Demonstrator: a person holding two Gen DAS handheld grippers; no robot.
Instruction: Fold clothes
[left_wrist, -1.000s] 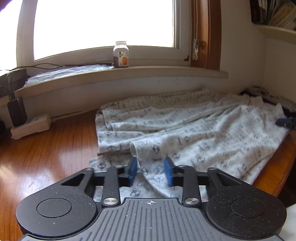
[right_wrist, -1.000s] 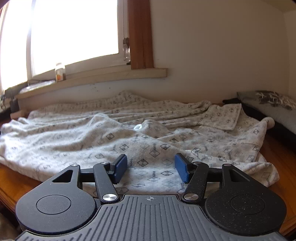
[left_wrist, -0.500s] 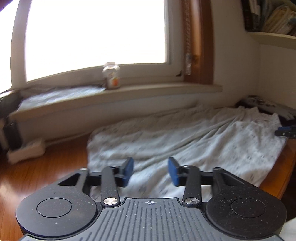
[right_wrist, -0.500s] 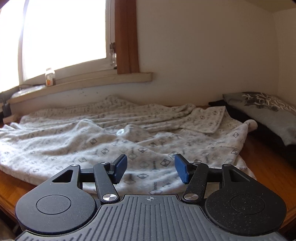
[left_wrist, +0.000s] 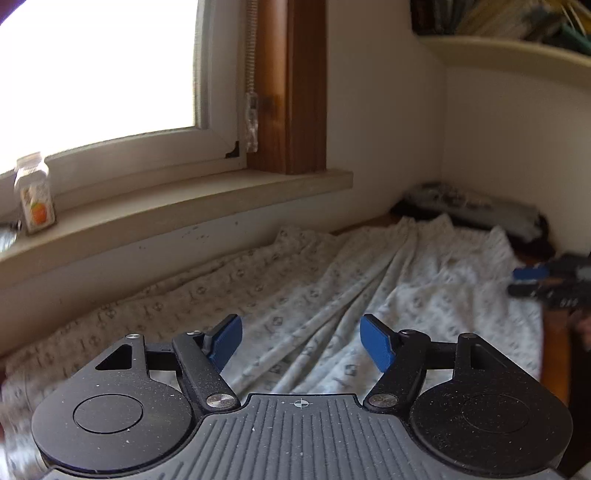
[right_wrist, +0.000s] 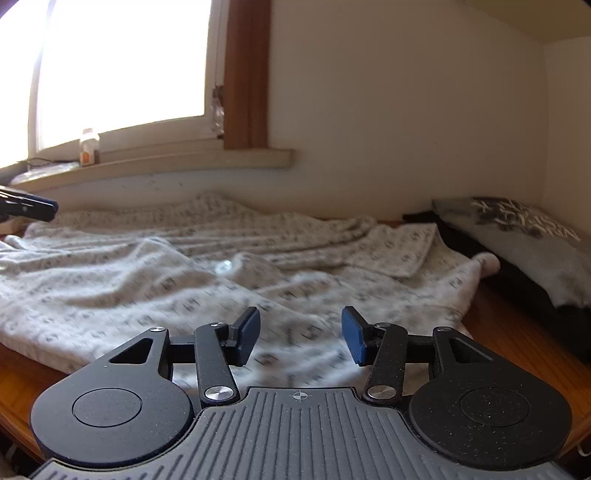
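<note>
Lying rumpled across the wooden table, the pale garment is soft cloth printed with small grey motifs, gathered in long ridges below the windowsill. A small jar stands on the sill at the far left; dark folded fabric sits at the far right. The left gripper hangs tilted down over the cloth, its blue pads wide apart after just opening, nothing between them. The right gripper hovers low near the garment's near edge (its jaws have just narrowed a little), gaping and gripping nothing.
</note>
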